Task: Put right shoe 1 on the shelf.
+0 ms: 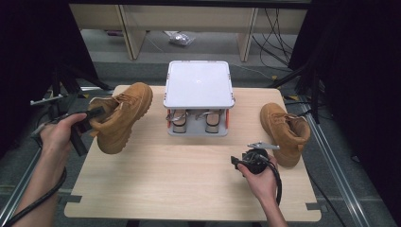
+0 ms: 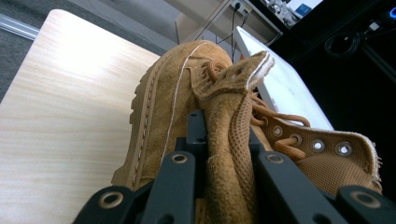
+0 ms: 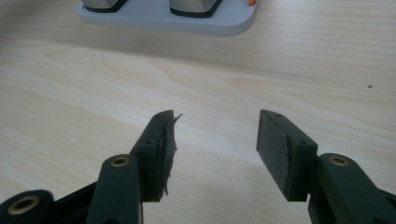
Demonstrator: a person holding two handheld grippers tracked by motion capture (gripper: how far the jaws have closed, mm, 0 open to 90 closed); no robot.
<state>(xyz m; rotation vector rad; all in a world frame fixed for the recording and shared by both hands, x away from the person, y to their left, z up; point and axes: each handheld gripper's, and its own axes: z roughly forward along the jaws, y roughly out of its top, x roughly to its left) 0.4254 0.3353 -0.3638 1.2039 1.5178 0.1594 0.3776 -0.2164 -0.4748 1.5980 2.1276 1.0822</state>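
The tabletop (image 1: 189,175) carries a grey box-like stand (image 1: 199,85) with a flat white top, set at the far middle, well ahead of both claws, so its low front opening with two shoe-shaped forms faces the person. The left claw (image 1: 92,117) holds a tan suede boot (image 1: 124,116) off the wood, sole tipped toward the tabletop and toe pointing away toward the stand; held this way, the boot hangs free and can probably be swung toward the stand. In the left gripper view the jaws are pressed together on the folded collar and tongue (image 2: 232,126), a soft, thin part that gives a firm pinch without crushing the body of the boot. The second tan boot (image 1: 285,132) stands on its sole just to the right of the right claw (image 1: 246,158), near enough to be reached when its turn comes. That right claw hovers low over bare wood, jaws spread with nothing between them (image 3: 212,140), apparently waiting.
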